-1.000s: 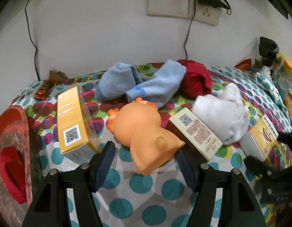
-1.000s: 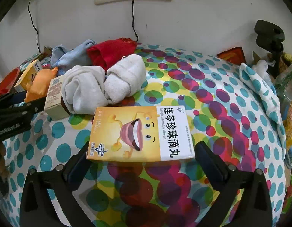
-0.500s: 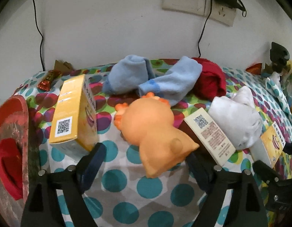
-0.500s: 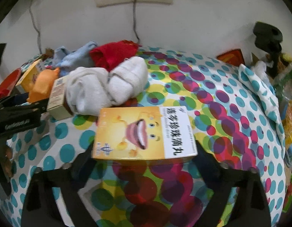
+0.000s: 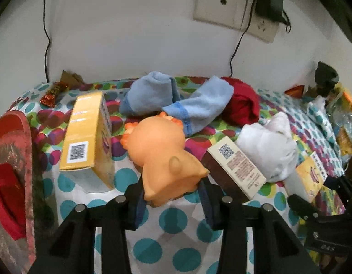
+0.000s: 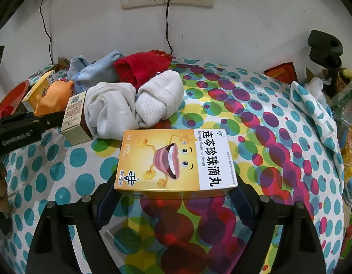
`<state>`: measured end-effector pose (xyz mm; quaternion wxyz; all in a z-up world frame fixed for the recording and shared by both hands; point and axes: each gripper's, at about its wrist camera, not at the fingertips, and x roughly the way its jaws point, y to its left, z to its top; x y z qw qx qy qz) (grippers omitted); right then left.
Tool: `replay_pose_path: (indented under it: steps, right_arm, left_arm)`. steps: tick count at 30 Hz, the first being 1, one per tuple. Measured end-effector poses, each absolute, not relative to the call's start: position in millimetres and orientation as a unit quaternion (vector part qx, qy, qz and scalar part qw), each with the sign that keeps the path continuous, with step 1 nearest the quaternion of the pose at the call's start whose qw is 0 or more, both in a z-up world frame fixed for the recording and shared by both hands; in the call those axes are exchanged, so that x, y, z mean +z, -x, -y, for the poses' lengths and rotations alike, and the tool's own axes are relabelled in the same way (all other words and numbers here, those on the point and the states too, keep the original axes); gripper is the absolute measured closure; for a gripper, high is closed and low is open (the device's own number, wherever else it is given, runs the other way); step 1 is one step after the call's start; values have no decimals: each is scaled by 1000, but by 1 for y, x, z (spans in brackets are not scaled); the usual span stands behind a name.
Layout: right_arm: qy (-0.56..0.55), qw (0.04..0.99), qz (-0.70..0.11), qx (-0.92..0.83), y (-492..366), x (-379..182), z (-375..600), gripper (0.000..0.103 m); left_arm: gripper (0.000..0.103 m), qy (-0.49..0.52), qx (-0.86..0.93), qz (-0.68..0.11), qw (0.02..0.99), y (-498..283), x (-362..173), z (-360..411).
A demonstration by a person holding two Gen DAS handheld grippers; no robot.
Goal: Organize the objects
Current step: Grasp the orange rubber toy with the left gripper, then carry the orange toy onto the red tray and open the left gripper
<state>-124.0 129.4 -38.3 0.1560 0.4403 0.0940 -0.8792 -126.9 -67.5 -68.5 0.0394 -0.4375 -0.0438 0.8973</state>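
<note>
Left wrist view: the left hand-held gripper (image 5: 173, 196) has gone from wide open to closing, and its jaws now pinch the base of the orange toy (image 5: 163, 157) lying on the dotted surface (image 5: 153, 248) — pickup looks under way. It points steeply down.

Right wrist view: the right hand-held gripper (image 6: 176, 205) has narrowed too, grasping the yellow box (image 6: 176, 159) by its sides, pitched down, steady.

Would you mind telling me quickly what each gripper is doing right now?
Left gripper: jaws closing around the orange toy, pads at its sides.
Right gripper: closed on the yellow medicine box, holding it by its near end.
</note>
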Motion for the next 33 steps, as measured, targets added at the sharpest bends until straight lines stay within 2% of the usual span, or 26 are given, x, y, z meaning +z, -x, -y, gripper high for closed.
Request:
replay_pose_path:
  steps: [18,33]
  right_arm:
    - [-441,156,-93,-879,124,-39,-127,18]
    - [-442,155,-93,-879,124,-38,-128,18]
  left_arm:
    - [62,399,916,-12,43,79,-15,70]
    - [62,400,916,-9,-40,23,12,171]
